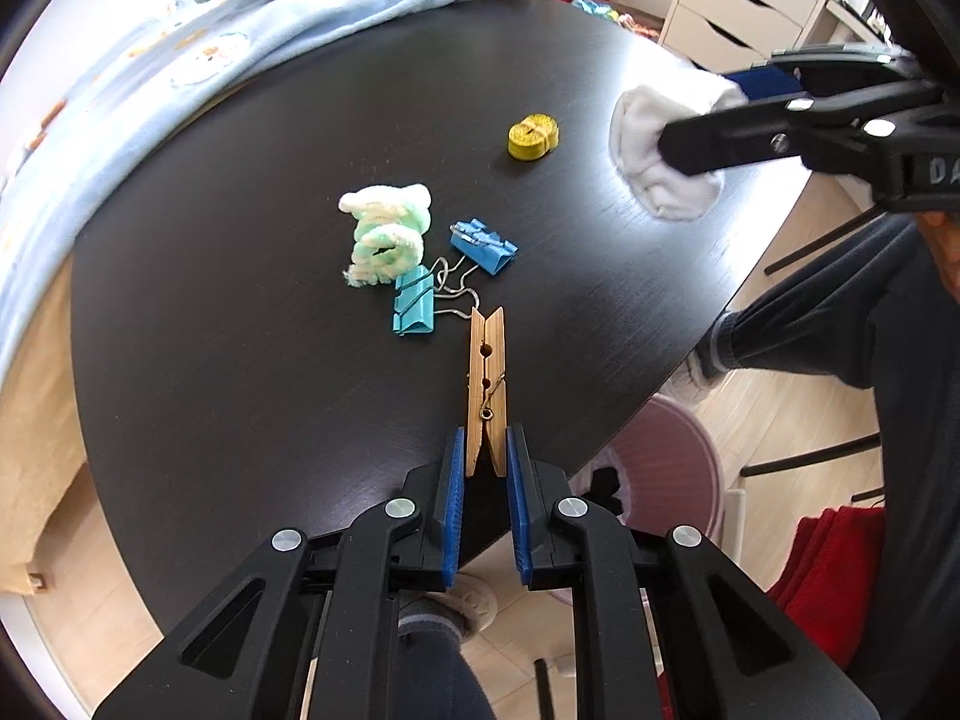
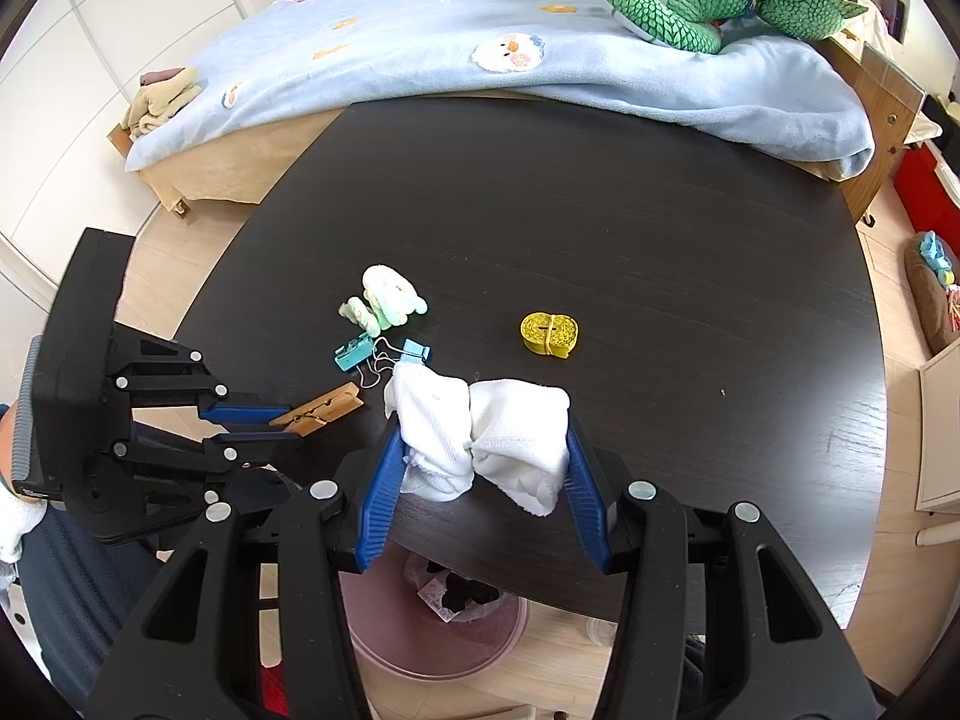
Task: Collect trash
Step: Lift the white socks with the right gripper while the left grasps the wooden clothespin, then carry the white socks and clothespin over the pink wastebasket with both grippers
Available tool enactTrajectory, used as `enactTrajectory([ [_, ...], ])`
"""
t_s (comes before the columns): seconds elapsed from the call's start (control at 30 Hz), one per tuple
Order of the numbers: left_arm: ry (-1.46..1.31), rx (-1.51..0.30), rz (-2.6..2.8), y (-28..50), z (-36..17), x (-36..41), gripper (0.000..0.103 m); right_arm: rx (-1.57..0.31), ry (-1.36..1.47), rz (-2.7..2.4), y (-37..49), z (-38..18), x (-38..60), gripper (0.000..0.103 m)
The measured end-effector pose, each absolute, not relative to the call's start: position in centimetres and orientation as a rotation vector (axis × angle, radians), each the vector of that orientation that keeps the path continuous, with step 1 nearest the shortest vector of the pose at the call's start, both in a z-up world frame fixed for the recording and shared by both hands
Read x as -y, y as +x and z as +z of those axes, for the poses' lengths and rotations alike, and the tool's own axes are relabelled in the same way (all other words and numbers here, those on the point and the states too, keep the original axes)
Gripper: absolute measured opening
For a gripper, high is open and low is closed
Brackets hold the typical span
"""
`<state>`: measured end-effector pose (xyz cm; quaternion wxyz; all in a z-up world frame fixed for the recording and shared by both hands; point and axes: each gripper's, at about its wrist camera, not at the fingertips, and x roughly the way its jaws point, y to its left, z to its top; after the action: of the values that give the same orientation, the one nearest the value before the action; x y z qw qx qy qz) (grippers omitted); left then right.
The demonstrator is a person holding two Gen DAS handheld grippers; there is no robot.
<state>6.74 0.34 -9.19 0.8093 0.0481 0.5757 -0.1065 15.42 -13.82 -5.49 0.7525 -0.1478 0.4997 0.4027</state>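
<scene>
My left gripper [image 1: 486,450] is shut on the near end of a wooden clothespin [image 1: 487,381], which lies on the dark table [image 1: 240,360]; it also shows in the right wrist view [image 2: 321,408]. My right gripper [image 2: 480,438] is shut on a crumpled white cloth [image 2: 480,432], held at the table's near edge; the cloth also shows in the left wrist view [image 1: 642,144]. On the table lie two blue binder clips [image 1: 483,246] [image 1: 413,309], a green-white fluffy wad [image 1: 387,237] and a yellow tape roll [image 1: 533,137].
A pink bin [image 2: 438,636] with trash inside stands on the floor under the table's near edge, also in the left wrist view [image 1: 666,462]. A bed with a blue blanket [image 2: 480,48] borders the table's far side. White drawers [image 1: 744,0] stand beyond.
</scene>
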Motion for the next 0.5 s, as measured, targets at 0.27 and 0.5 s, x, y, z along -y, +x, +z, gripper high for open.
enactTrajectory([
  [0.27,0.026,-1.17,-0.19,6.1,-7.3,-0.6,0.014,-1.081,-0.312,0.882,15.2,-5.2,14.1,0.05],
  [0.5,-0.036,-1.1,-0.122,4.8,-5.0,-0.4,0.014,-1.058,-0.302,0.885,14.4,-4.2,15.3,0.05],
])
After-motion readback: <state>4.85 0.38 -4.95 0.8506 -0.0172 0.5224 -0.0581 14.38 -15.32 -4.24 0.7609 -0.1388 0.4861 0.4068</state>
